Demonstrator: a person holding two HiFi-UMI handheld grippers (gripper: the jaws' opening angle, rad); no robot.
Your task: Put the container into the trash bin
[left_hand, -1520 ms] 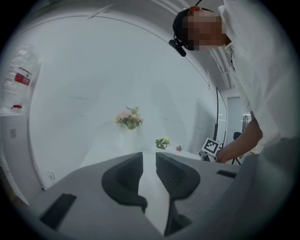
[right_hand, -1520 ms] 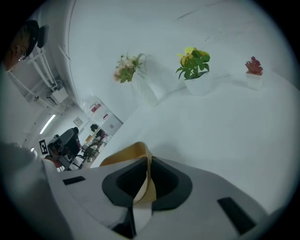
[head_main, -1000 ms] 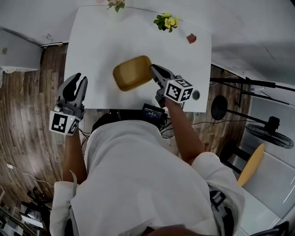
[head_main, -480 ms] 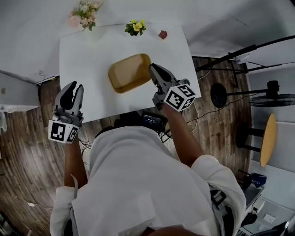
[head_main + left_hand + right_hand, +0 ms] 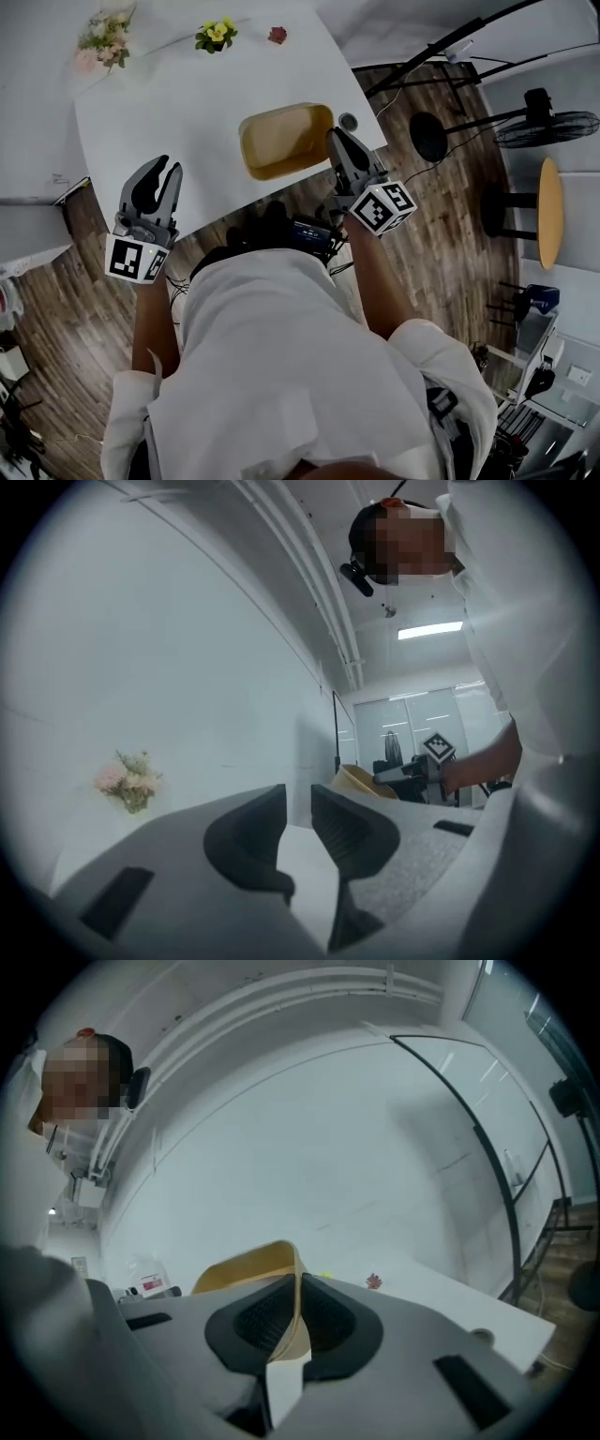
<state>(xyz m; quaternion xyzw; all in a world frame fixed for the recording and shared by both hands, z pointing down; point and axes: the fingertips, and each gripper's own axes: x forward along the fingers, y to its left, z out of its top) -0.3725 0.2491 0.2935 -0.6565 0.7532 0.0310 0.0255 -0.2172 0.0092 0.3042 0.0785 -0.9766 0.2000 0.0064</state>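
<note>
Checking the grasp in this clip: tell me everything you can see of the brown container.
The container is a shallow tan tray, rectangular with rounded corners and a raised rim. It looks like thin paper pulp or plastic. It sits open side up and looks empty. The right gripper is shut on the thin wall at one short end, and nothing else seems to touch it. It appears to be held above the near edge of the white table.

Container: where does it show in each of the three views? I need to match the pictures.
Head view: the container is at upper centre.
Left gripper view: small, just right of centre.
Right gripper view: lower centre, its rim pinched between the fingers.
Shared landmark: the right gripper, clamped on the container's rim in every view.
</note>
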